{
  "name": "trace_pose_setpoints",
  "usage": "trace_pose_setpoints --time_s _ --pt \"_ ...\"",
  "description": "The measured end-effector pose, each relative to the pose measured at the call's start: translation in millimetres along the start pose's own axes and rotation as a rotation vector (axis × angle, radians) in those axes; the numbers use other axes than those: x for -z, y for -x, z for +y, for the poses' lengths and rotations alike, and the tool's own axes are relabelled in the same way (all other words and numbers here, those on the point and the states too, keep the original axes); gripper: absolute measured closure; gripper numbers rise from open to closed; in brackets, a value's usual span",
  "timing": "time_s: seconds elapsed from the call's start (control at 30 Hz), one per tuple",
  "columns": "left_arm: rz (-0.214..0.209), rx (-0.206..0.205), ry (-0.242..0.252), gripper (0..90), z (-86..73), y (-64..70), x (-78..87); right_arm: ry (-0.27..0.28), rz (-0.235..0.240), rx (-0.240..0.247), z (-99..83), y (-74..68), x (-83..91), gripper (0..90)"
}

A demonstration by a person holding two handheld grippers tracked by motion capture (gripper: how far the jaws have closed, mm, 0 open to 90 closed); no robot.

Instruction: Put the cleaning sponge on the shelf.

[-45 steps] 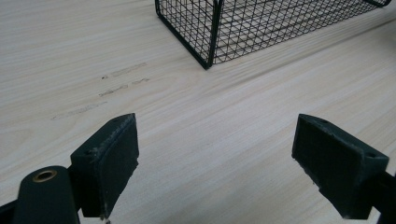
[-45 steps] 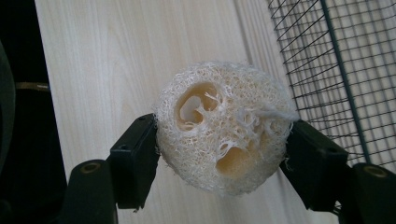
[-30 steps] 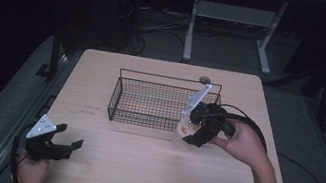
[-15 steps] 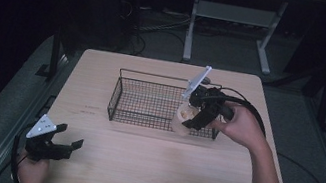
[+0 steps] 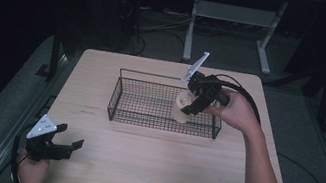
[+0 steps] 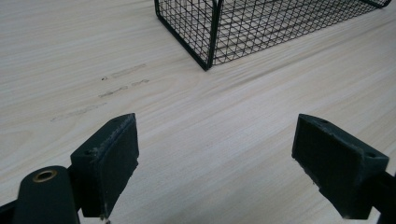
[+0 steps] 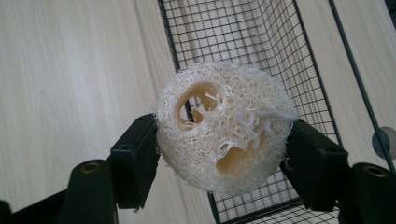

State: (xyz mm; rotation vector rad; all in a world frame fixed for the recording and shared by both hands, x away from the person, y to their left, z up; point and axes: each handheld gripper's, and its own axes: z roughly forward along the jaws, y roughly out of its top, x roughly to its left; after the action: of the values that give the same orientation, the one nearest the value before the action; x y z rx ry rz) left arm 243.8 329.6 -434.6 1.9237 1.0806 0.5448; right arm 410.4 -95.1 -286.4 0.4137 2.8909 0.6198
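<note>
My right gripper [image 5: 193,102] has its fingers clamped on the loofah sponge [image 7: 224,128], held over the wire basket [image 5: 122,95]. I'd lower it past the rim before releasing. My left gripper [image 6: 215,158] rests spread wide, empty, on the worktop [image 5: 149,155].

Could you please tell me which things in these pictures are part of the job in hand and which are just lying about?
Part of the job:
- loofah sponge, clamped in the right tongs
- black wire basket, over which the sponge is held

Just there:
- left tongs, open and holding nothing, near the table's front left corner
- wooden table
- faint scuff marks on the tabletop
</note>
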Motion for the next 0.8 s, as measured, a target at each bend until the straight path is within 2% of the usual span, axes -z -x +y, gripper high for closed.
trace_pose_setpoints --time_s 0.23,0.3,0.57,0.8 --pt "-0.007 0.001 0.0 13.8 0.1 0.8 -0.3 -0.002 0.008 -0.021 2.8 11.7 -8.0 31.7" --pt "-0.007 0.001 0.001 13.8 -0.1 0.4 -0.3 -0.017 0.008 -0.035 1.7 16.7 -13.8 31.7" --pt "-0.011 0.001 -0.005 13.8 -0.1 0.5 0.2 -0.007 0.008 -0.056 -1.1 27.1 -18.2 31.7" --pt "-0.008 0.002 -0.006 13.8 -0.3 0.3 0.0 -0.025 0.008 -0.081 -4.9 39.9 -28.4 31.7"
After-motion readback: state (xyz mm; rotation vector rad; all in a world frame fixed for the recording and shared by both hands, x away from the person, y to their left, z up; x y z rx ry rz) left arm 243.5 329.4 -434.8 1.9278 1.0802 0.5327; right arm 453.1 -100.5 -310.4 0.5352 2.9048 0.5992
